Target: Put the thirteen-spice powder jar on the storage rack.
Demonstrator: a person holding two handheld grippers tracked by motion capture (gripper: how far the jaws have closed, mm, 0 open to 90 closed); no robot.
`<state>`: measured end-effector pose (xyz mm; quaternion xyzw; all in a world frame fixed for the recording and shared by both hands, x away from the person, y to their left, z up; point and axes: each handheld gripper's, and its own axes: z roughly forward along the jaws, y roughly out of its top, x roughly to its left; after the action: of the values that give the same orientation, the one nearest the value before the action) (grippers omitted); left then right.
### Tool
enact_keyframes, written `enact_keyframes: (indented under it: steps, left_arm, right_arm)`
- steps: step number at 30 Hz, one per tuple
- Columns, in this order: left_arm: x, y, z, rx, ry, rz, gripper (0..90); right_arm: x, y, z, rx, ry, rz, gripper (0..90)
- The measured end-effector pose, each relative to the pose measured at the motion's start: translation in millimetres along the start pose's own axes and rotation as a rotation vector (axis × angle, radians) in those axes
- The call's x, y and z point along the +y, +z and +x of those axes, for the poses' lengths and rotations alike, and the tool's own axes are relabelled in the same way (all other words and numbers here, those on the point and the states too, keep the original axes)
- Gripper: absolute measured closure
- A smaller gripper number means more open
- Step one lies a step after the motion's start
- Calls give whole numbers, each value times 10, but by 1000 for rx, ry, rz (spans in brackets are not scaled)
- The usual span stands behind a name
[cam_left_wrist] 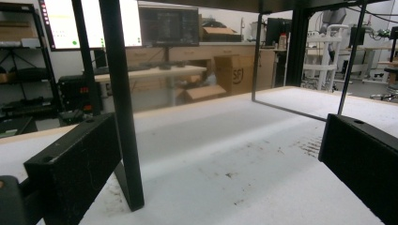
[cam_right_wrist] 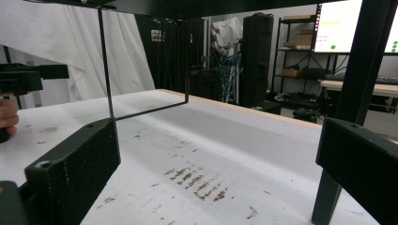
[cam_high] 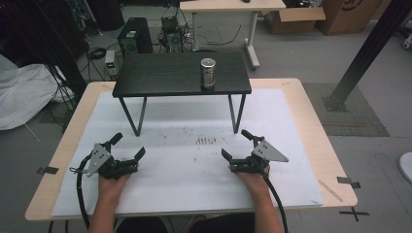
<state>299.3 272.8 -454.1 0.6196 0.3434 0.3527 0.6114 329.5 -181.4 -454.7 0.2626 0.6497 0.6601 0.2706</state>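
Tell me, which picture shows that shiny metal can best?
The high view: the metal can stands upright in plain sight on the little black table. Both claw cameras look from below that tabletop, so they catch its legs and underside, not the can.

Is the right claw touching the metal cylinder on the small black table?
Apart. The high view shows the right claw open, low over the white mat, while the metal cylinder stands up on the black table.

Your right gripper (cam_right_wrist: 213, 164): jaws wide apart, nothing btwn, over stained white mat (cam_right_wrist: 197, 140); stand leg (cam_right_wrist: 349, 108) ahead.
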Motion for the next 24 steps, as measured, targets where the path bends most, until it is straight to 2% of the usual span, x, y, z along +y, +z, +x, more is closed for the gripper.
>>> enact_keyframes:
  steps: [24]
  left_arm:
    - [1,4,2,1,-6,4,2]
  right_arm:
    - [0,1,5,1,-4,3,0]
